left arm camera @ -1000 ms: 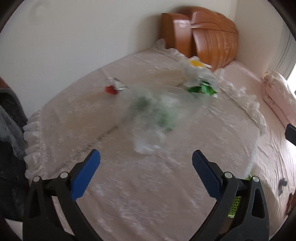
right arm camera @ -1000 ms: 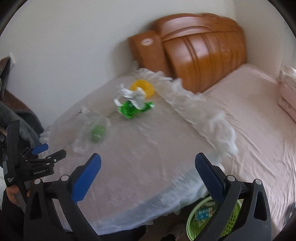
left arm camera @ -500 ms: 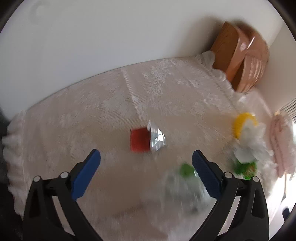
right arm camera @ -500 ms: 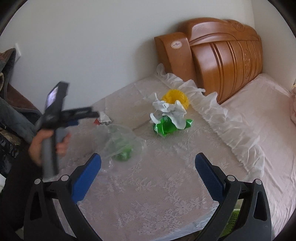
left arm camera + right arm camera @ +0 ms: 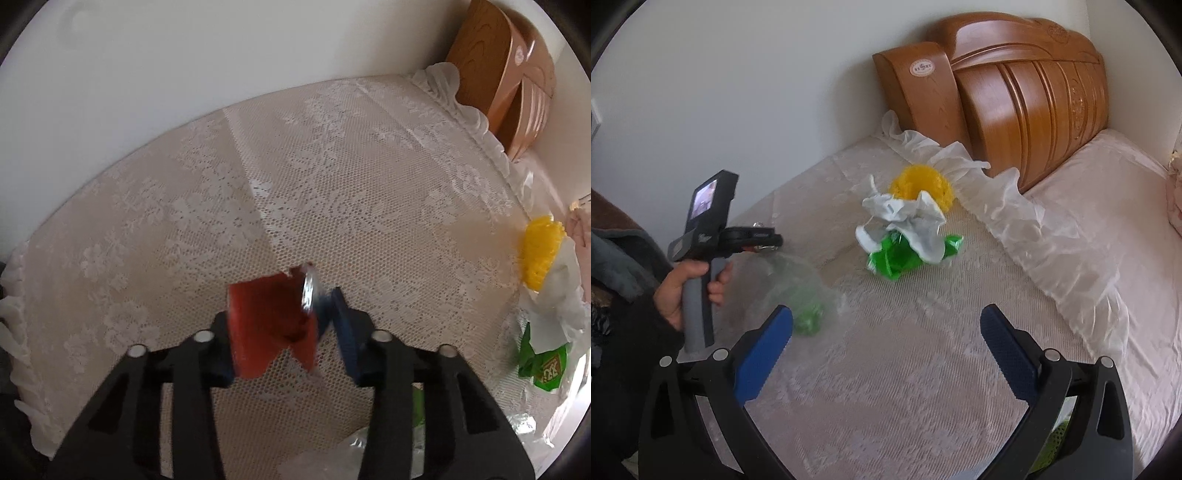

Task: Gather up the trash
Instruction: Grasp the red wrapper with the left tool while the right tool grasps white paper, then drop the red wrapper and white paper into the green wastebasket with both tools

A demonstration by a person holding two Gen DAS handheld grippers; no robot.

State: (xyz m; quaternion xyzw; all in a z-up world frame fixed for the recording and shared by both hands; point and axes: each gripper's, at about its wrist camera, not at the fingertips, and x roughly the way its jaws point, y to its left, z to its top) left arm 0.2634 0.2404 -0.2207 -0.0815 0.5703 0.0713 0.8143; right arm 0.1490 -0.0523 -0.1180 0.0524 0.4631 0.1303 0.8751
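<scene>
A table covered with a white lace cloth (image 5: 923, 369) stood against a pale wall, with a carved wooden headboard (image 5: 1027, 92) and a pink-sheeted bed (image 5: 1115, 177) beside it. Several pieces of trash lay on the cloth: a clear plastic bag (image 5: 798, 284) with something green inside, near the left edge; near the middle, a crumpled white paper (image 5: 908, 221) resting on a green wrapper (image 5: 897, 258); and a yellow, spiky-looking ball (image 5: 921, 184) just behind them.

The person's left hand (image 5: 687, 284) held the left gripper (image 5: 284, 325) pointing steeply down at the cloth. Its blue jaws were closing around a small red wrapper with a silver lining (image 5: 273, 321) — the wrapper sat between them, the left pad seemingly touching its red side, the right pad close to the silver edge. Whether both pads yet pressed on it could not be told.

The right gripper (image 5: 886, 354) hovered over the bare cloth with its jaws spread wide and nothing between them.

To do this step well, the left jaws would probably need to finish closing before any lift — foil wrappers are thin and slippery and could slide out of a loose pinch. The lace beneath might also snag in the pads, so a straight upward lift seemed safest. A green mesh basket (image 5: 1056, 439), barely visible below the table edge, looked like the likely bin.
</scene>
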